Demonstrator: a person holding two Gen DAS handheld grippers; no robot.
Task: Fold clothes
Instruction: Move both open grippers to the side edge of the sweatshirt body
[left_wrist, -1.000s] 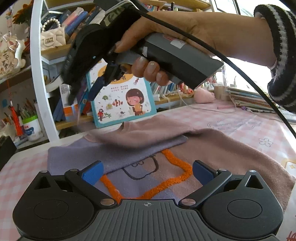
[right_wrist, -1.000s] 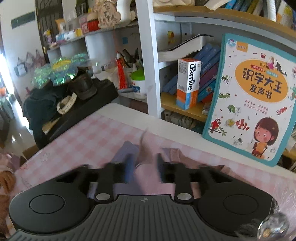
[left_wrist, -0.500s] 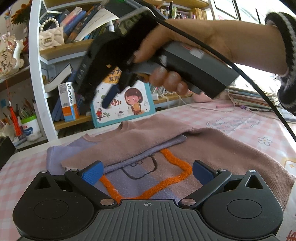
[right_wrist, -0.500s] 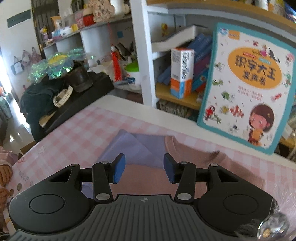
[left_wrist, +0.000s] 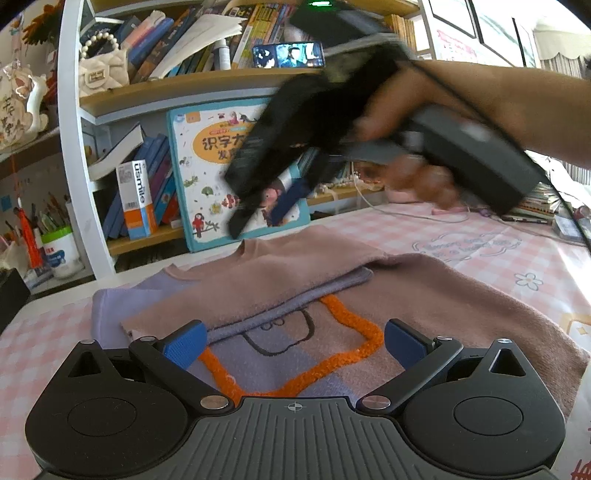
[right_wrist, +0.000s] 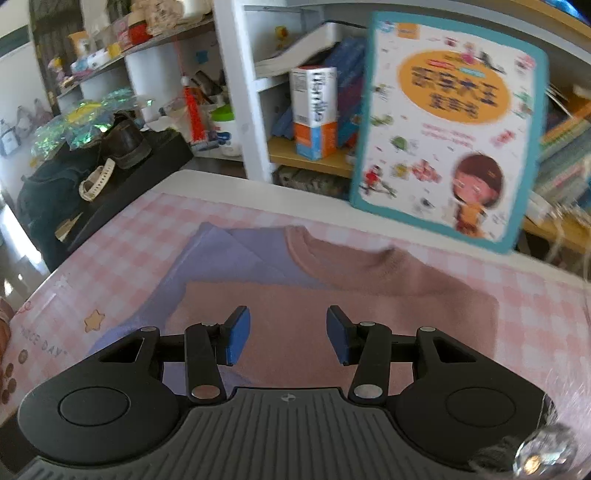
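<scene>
A mauve-and-lilac knit sweater with an orange outline motif (left_wrist: 295, 325) lies on the pink-checked surface (right_wrist: 122, 229), one sleeve already folded across, further folds pending; both tongs, left (left_wrist: 293, 341) and right (right_wrist: 288, 334), hover spread and empty.

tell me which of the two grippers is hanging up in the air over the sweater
The right gripper, raised above the sweater; the left gripper sits low over its orange outline.

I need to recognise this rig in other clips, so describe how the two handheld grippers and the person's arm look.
Both grippers have a ribbed grey base, two black round-lobed housings, black linkage arms with silver pivots, and blue finger pads. The left gripper and right gripper match. From the left wrist view, the right one has a grey-black pistol handle with a black cable. No sleeve shows on the arm.
</scene>
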